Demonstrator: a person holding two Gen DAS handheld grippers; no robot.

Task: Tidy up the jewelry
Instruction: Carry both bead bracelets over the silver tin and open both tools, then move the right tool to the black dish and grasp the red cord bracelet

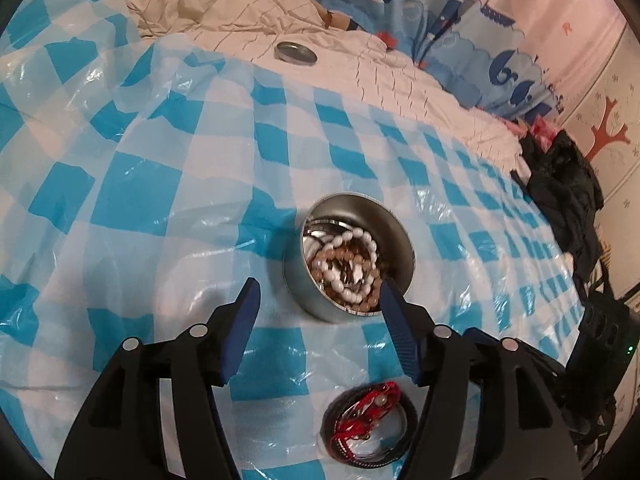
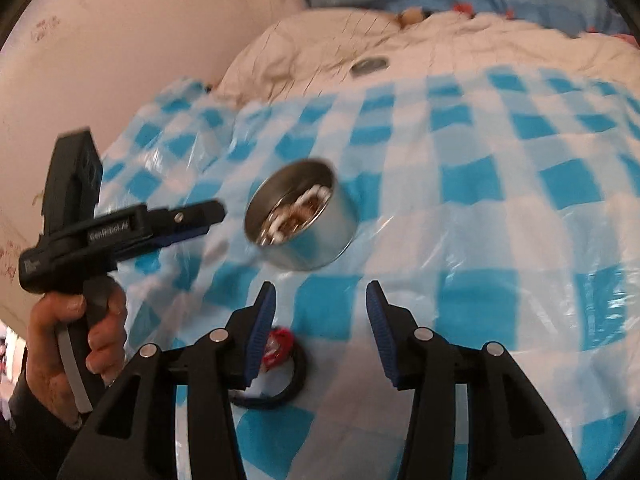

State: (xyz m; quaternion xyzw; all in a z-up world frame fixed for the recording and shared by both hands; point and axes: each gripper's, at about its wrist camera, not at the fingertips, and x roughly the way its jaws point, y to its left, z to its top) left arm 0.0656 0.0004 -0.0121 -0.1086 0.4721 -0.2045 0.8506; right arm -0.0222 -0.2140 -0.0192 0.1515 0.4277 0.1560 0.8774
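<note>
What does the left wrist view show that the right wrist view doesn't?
Only the left wrist view: the beads in the tin sharply, white and brown strands, the full red cord bundle near the camera, and dark clothing at right.

Only the right wrist view: the left gripper from outside, and the hand holding it.

Both: the open tin on the blue checked sheet, the lid farther back, and empty open gripper fingers.

tongs [image 1: 316,290]: black frames | blue ribbed pads [image 1: 398,328] | silver round screws [image 1: 131,345] | white lettering on side
</note>
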